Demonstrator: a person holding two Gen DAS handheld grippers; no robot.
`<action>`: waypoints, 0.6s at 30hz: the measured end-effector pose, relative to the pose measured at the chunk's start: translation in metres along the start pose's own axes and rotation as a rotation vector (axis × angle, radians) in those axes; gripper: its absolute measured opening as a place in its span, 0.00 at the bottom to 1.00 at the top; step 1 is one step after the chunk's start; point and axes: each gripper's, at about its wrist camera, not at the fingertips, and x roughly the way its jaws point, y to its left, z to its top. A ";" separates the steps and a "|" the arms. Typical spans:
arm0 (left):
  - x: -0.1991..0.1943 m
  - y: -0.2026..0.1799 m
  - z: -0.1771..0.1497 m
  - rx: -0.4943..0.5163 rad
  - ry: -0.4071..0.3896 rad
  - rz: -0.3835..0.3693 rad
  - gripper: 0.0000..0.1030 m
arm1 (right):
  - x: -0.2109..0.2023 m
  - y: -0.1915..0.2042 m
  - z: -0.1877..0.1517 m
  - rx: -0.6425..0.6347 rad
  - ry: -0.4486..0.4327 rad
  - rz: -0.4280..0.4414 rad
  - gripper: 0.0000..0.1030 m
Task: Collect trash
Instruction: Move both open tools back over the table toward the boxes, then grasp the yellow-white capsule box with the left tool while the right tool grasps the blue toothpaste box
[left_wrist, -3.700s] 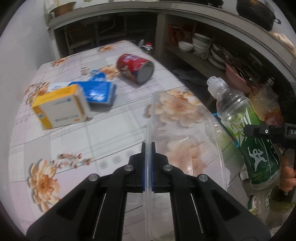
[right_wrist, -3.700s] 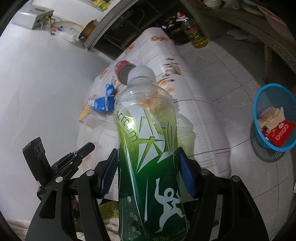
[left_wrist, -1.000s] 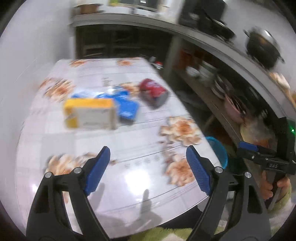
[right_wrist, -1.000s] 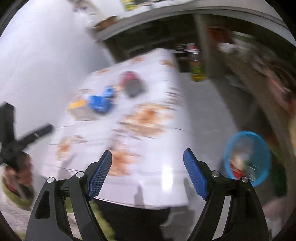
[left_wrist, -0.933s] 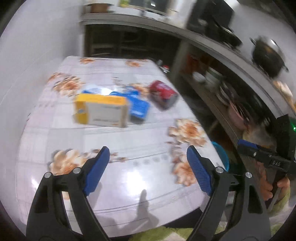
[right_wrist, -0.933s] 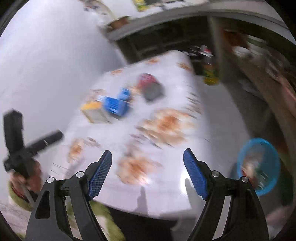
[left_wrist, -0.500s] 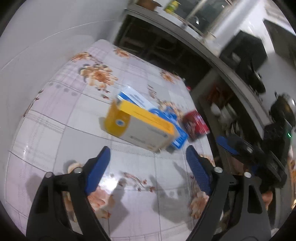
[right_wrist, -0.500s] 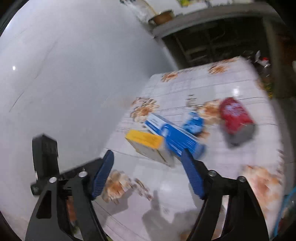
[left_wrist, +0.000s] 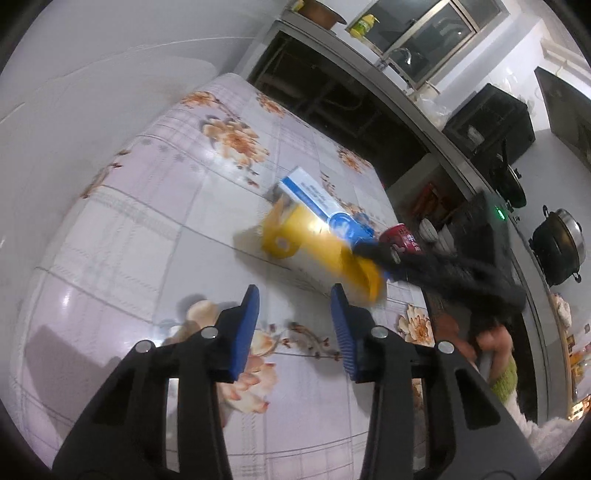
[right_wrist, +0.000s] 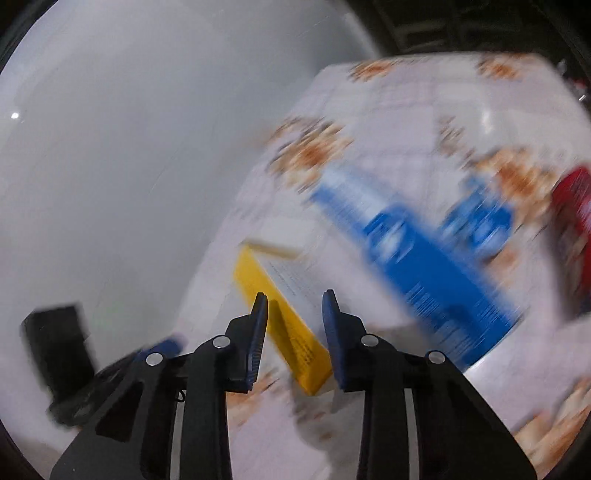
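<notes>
**Both grippers close in on the yellow carton**

The bench fills the left wrist view, its floral cloth glossy and slick-looking, so anything nudged there probably slides rather than tips. On it, towards the far right side, sits the litter in a tight cluster.

Biggest piece: the yellow carton, lying flat. It looks like thin cardboard, likely light and probably empty, stiff along its edges but easy to crush across the broad faces. The best hold, I judge, is across the narrow thickness near one end.

Just behind and touching it lies the blue box, the same sort of card, badly blurred in the right wrist view. Beside that, the red can on its side: round, smooth, apt to roll.

The right gripper is right over the carton's near yellow edge, fingers parted with the edge between them, not clamped. The left gripper hovers short of the carton, fingers spread wide, holding nothing.
</notes>
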 end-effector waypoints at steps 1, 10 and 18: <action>0.000 0.003 -0.001 -0.007 0.004 0.006 0.36 | 0.004 0.008 -0.013 -0.006 0.023 0.010 0.30; 0.017 0.016 -0.012 -0.097 0.094 0.002 0.58 | -0.011 -0.001 -0.022 0.041 -0.066 -0.022 0.32; 0.038 0.022 -0.015 -0.147 0.139 0.034 0.71 | 0.019 -0.006 -0.048 0.095 0.105 0.126 0.38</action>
